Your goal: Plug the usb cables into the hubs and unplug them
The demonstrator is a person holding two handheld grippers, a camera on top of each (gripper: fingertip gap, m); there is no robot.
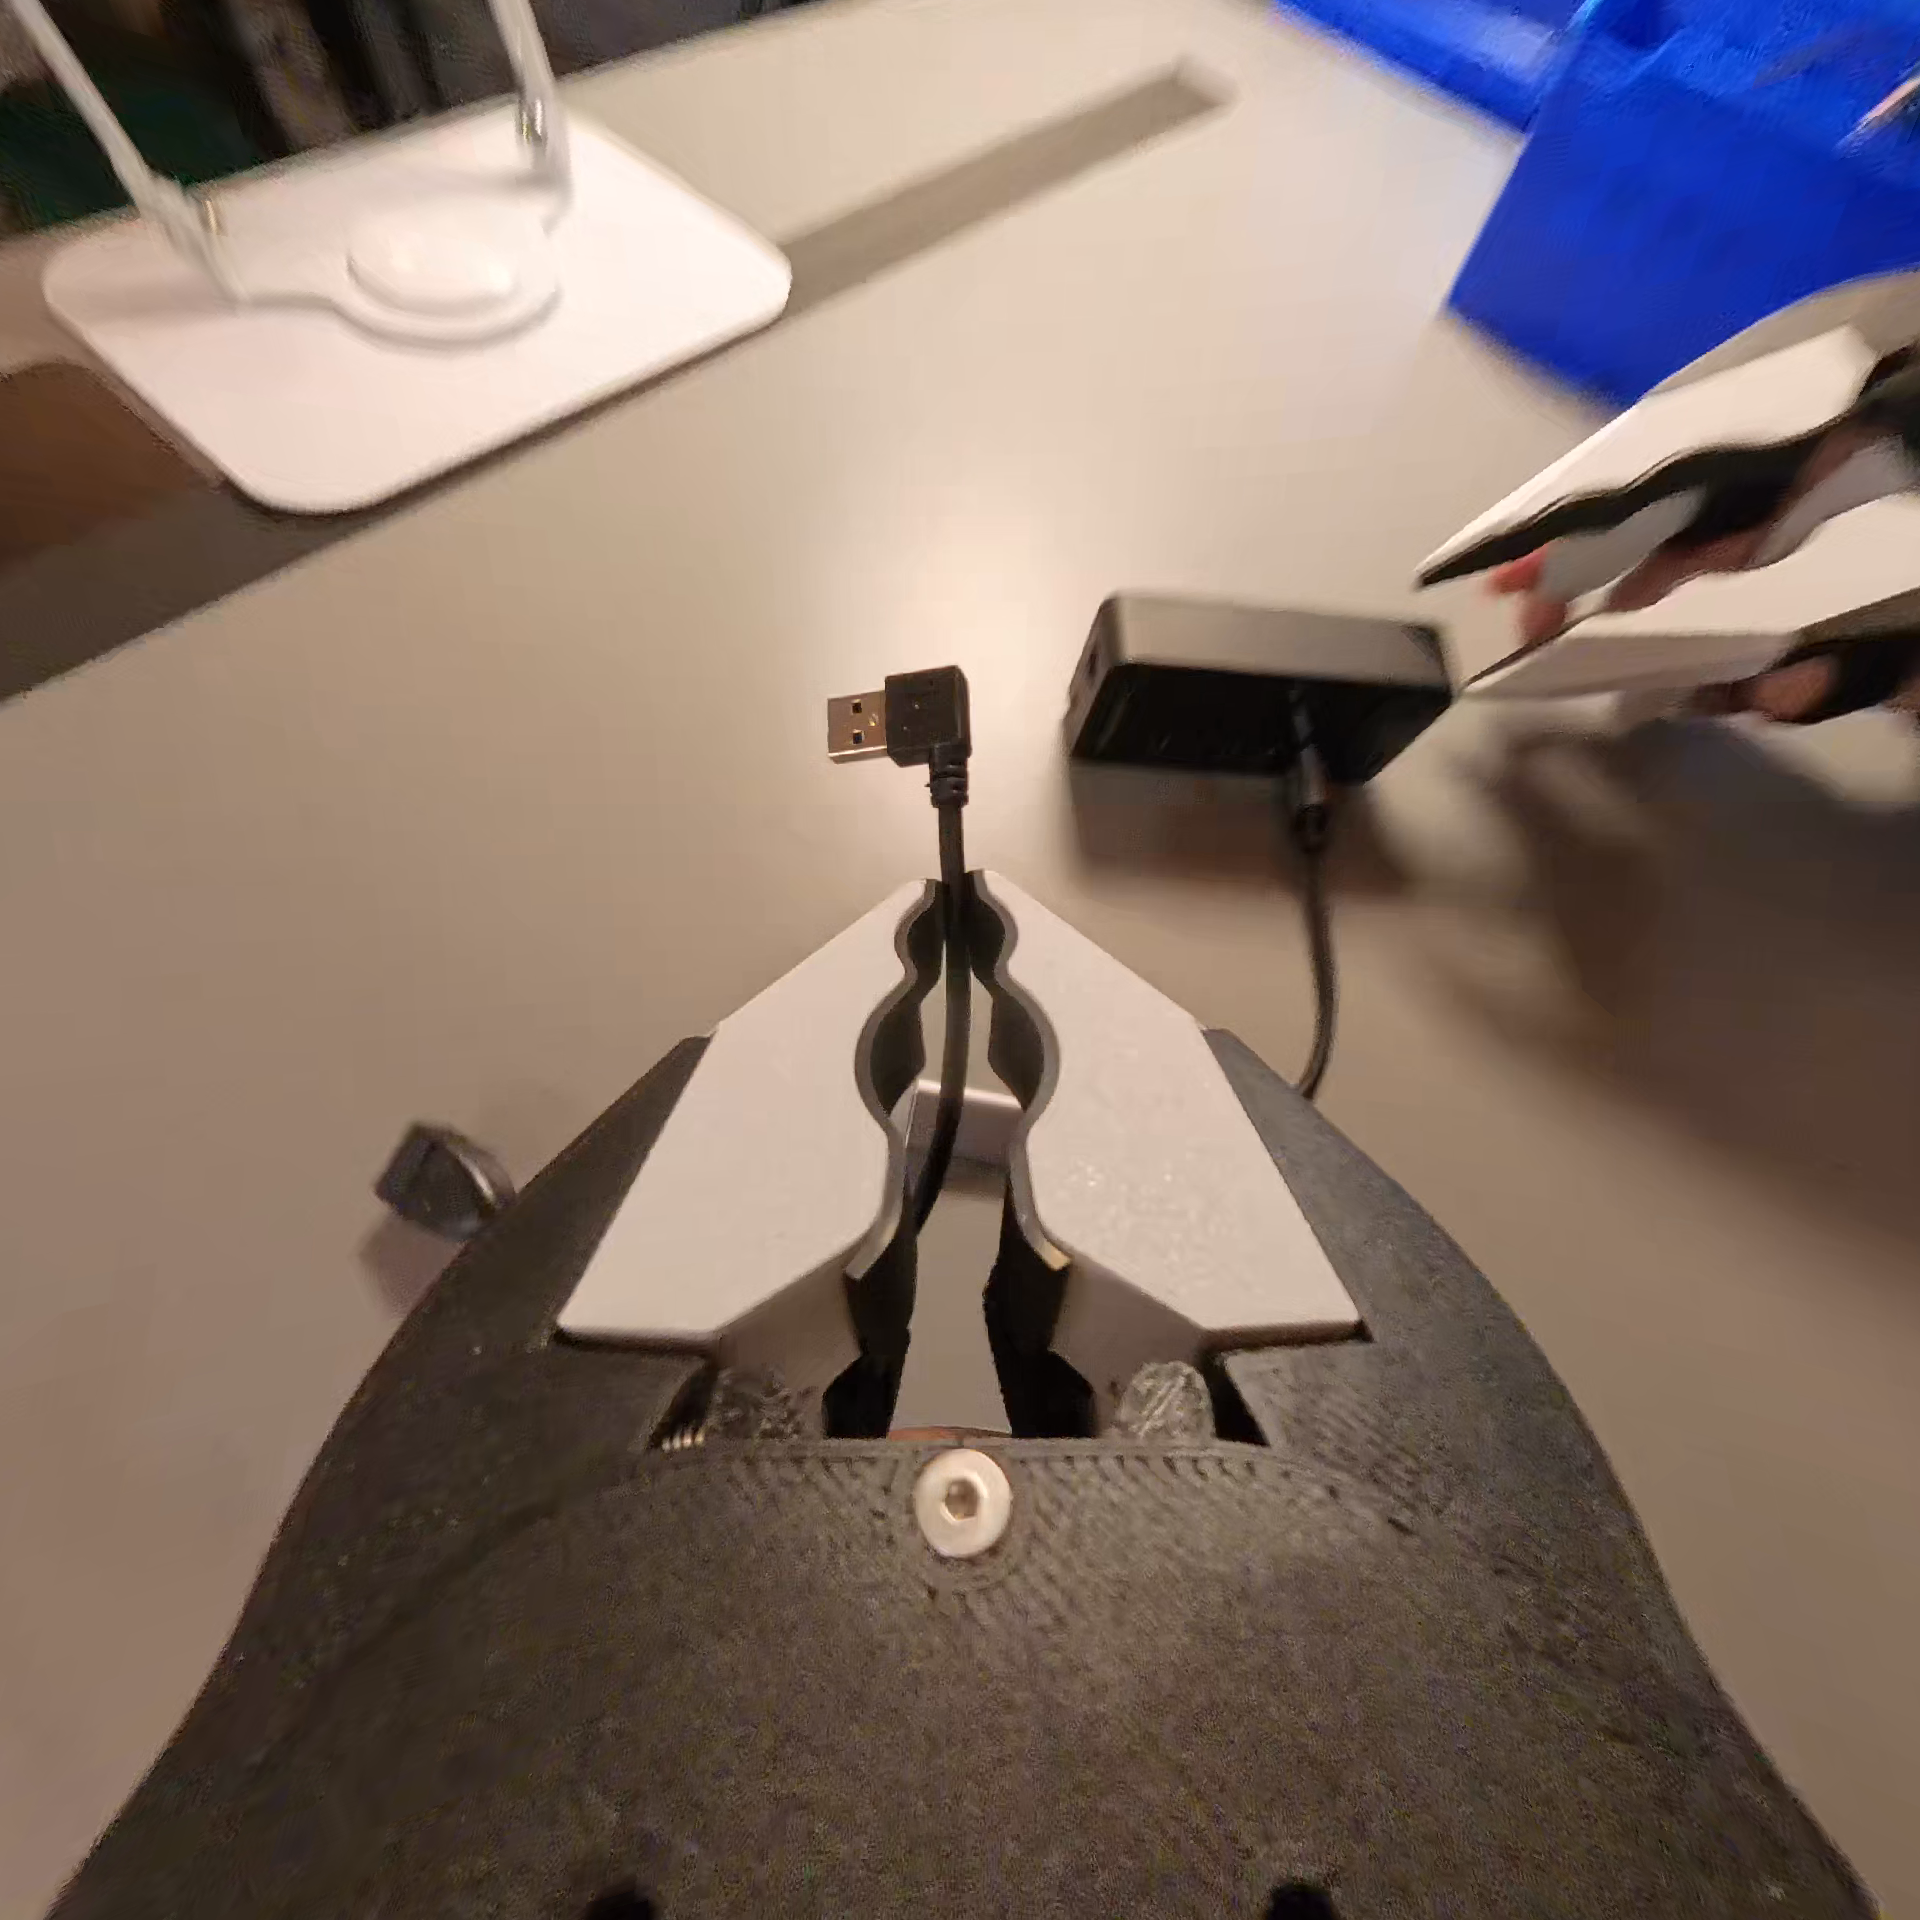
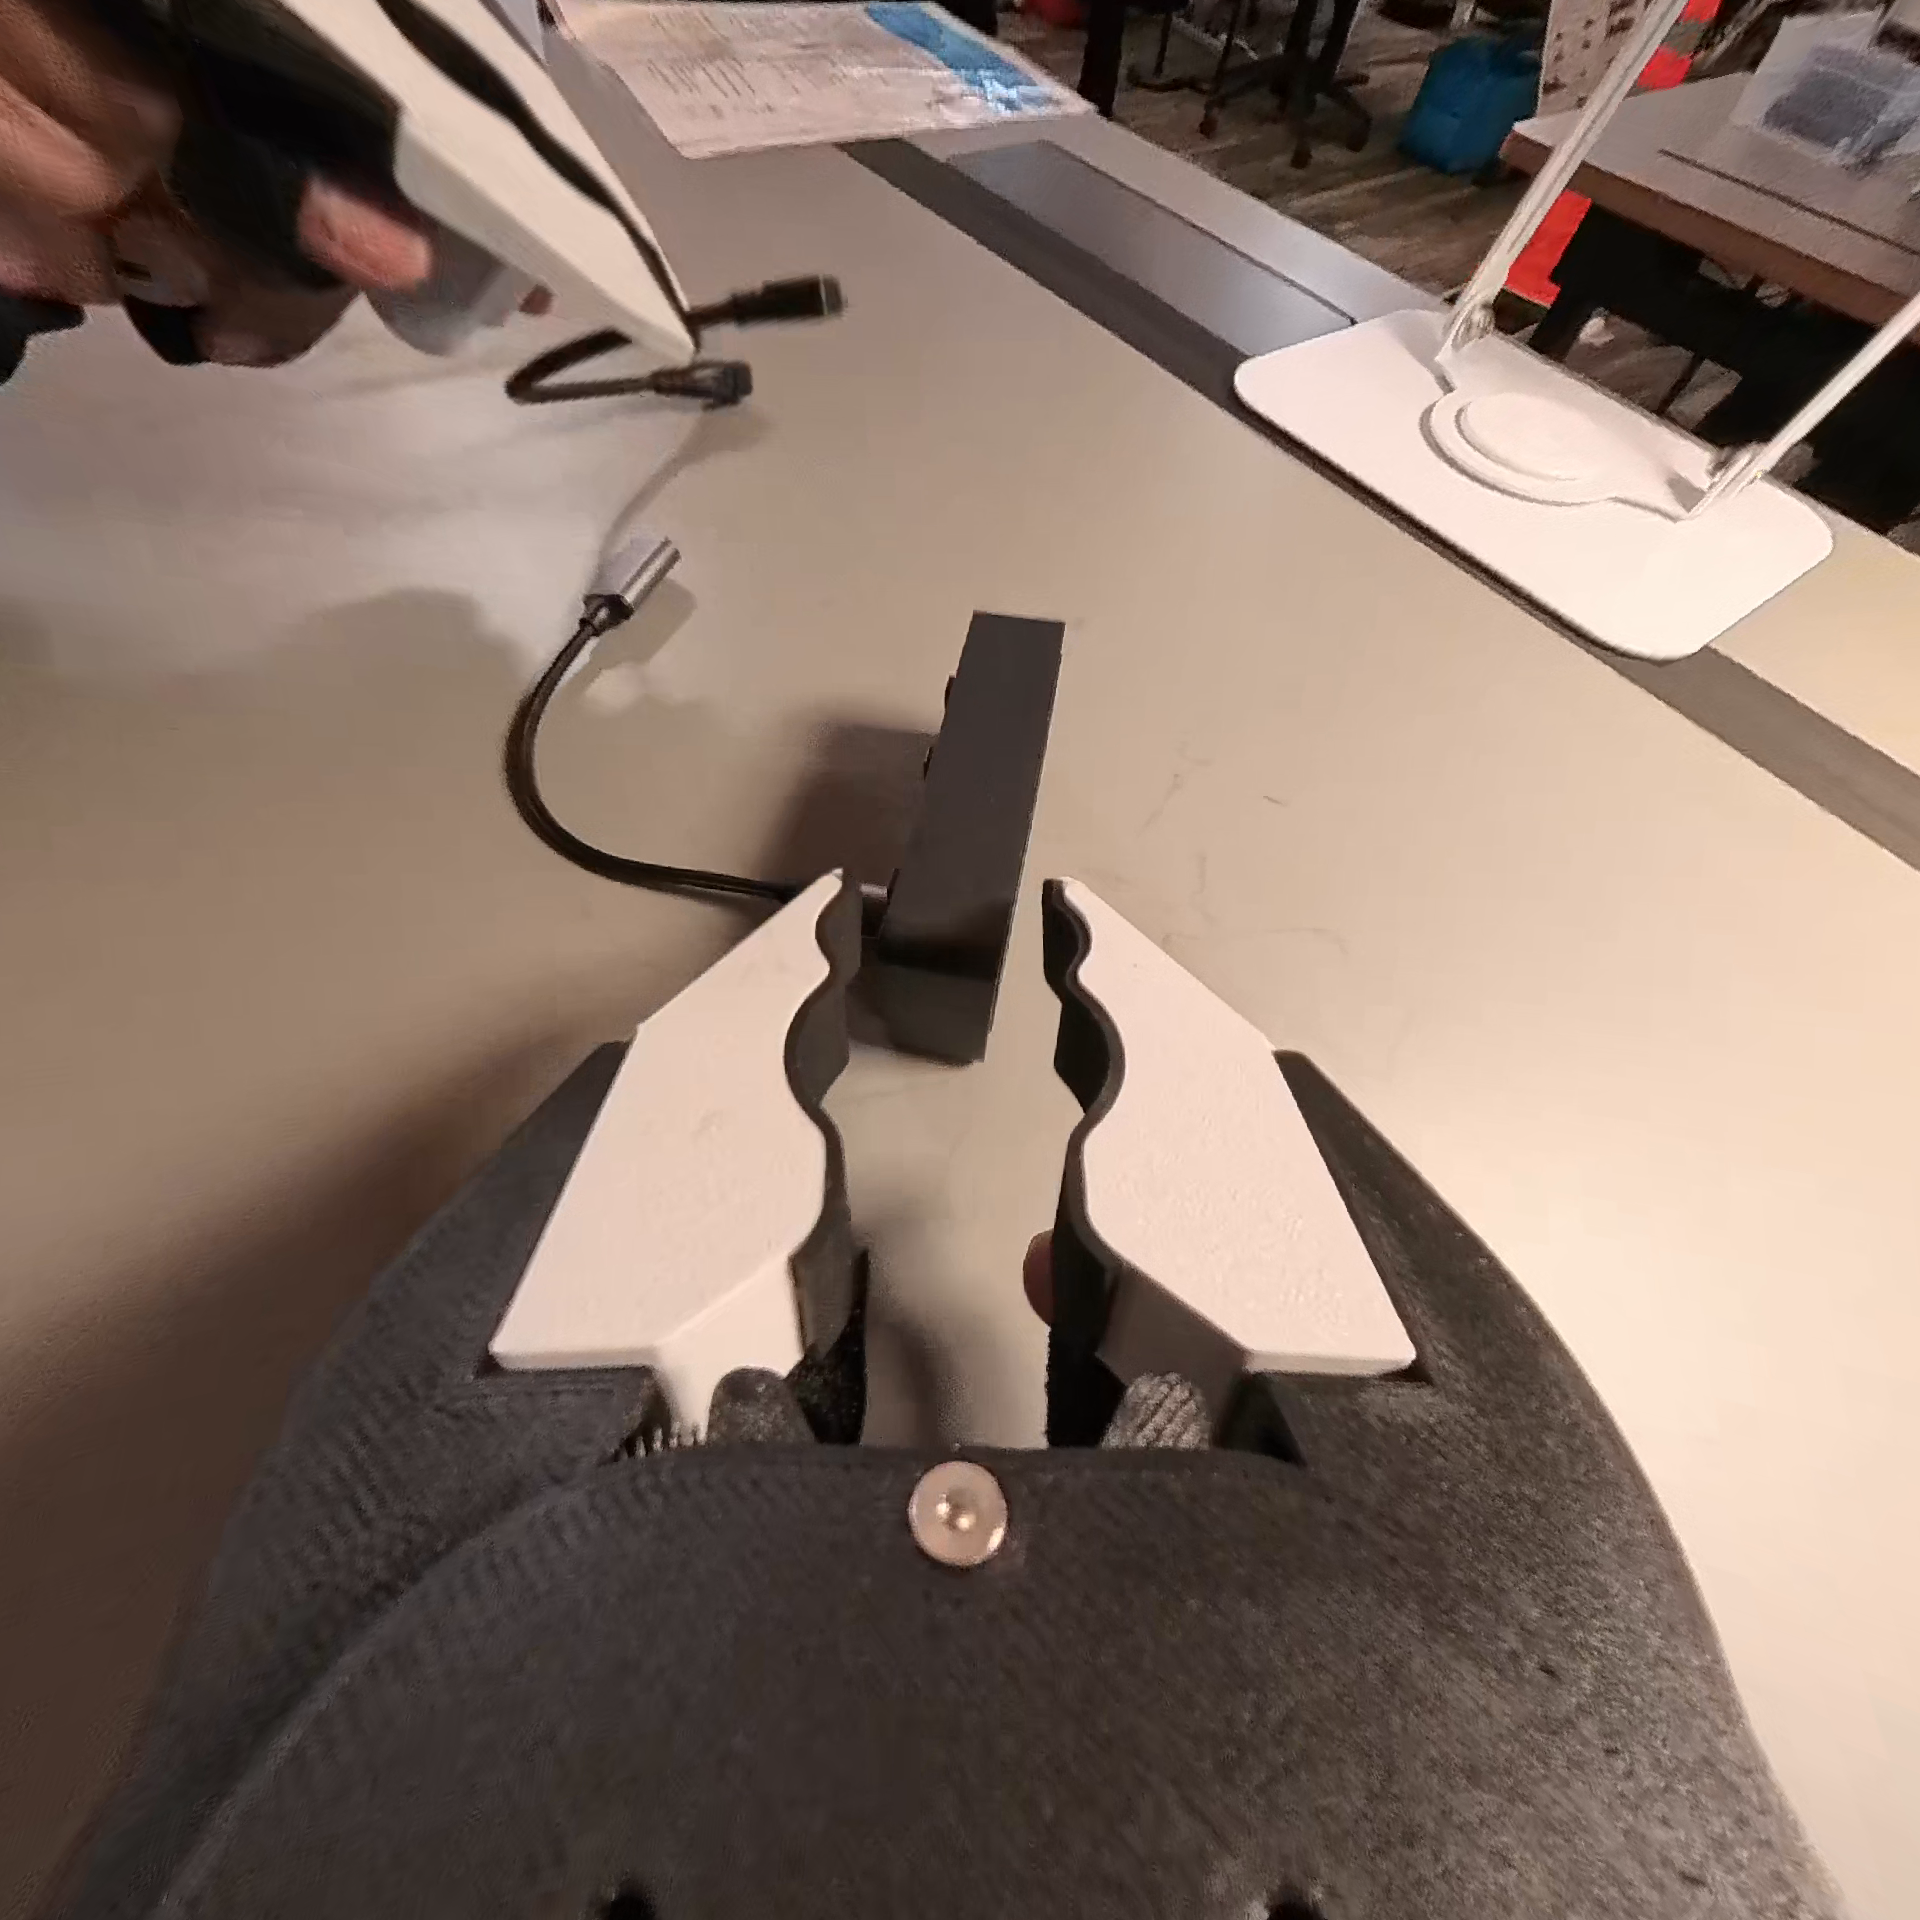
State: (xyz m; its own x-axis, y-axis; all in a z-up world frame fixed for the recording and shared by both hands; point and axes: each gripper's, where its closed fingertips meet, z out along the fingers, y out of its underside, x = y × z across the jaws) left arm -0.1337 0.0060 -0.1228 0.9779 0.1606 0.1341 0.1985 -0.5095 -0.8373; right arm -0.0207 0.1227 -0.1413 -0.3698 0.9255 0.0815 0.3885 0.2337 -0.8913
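Note:
My left gripper (image 1: 951, 883) is shut on a thin black USB cable (image 1: 951, 997). The cable's right-angle USB-A plug (image 1: 902, 717) sticks out past the fingertips, above the table, left of the hub and pointing away from it. A black hub (image 1: 1257, 686) lies on the table to its right. My right gripper (image 2: 945, 904) is open, and the near end of the hub (image 2: 977, 810) lies between its fingertips. The hub's own black cable (image 2: 582, 790) curves left to a grey connector (image 2: 639, 566). The left gripper (image 2: 665, 312) also shows far left with the plug (image 2: 722, 376).
A white lamp base (image 1: 416, 312) stands at the back of the table and shows at the right in the right wrist view (image 2: 1538, 468). A blue box (image 1: 1714, 187) is at the back right. Another black cable end (image 2: 800, 296) and loose papers (image 2: 831, 73) lie beyond the left gripper. One gripper's finger ends stand about 15 cm off the other's. My right tips are about 20 cm from the grey connector (image 2: 639, 566), my left tips only 7 cm.

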